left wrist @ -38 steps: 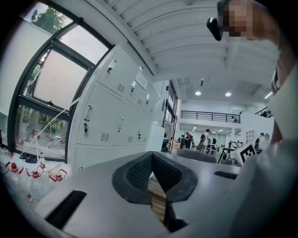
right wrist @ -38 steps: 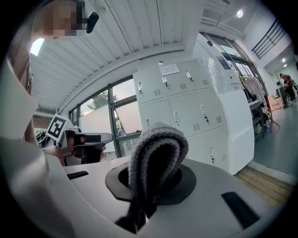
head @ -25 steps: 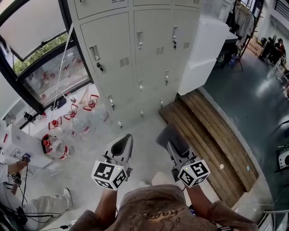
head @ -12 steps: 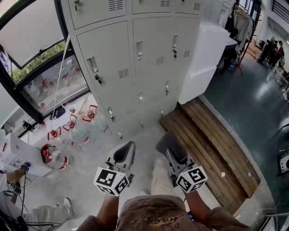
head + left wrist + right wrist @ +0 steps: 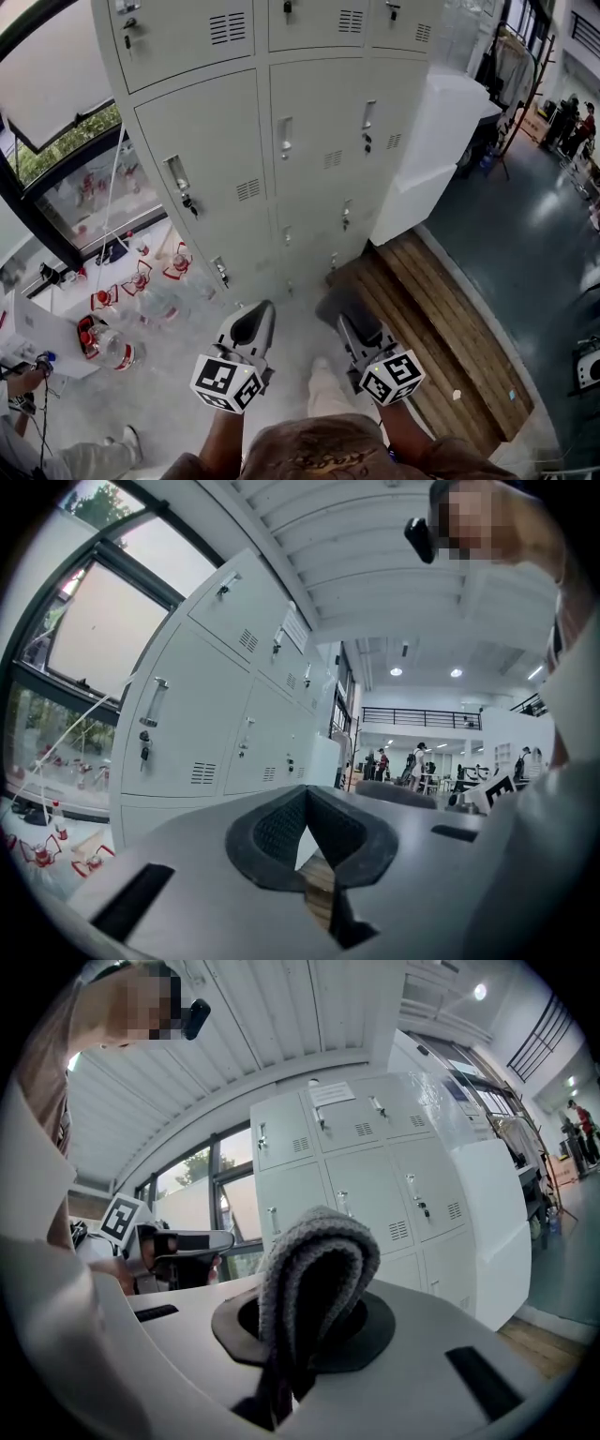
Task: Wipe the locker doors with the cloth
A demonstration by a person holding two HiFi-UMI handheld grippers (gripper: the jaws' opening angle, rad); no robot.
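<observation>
Two grippers are held side by side low over the floor, apart from the pale grey locker doors [image 5: 281,141] ahead. The left gripper [image 5: 306,801] has its jaws pressed together at the tips with nothing between them. The right gripper [image 5: 305,1330] pinches a folded grey knitted cloth [image 5: 314,1265], which bulges up past its jaw tips, near the left end of a wooden slatted platform [image 5: 441,300].
</observation>
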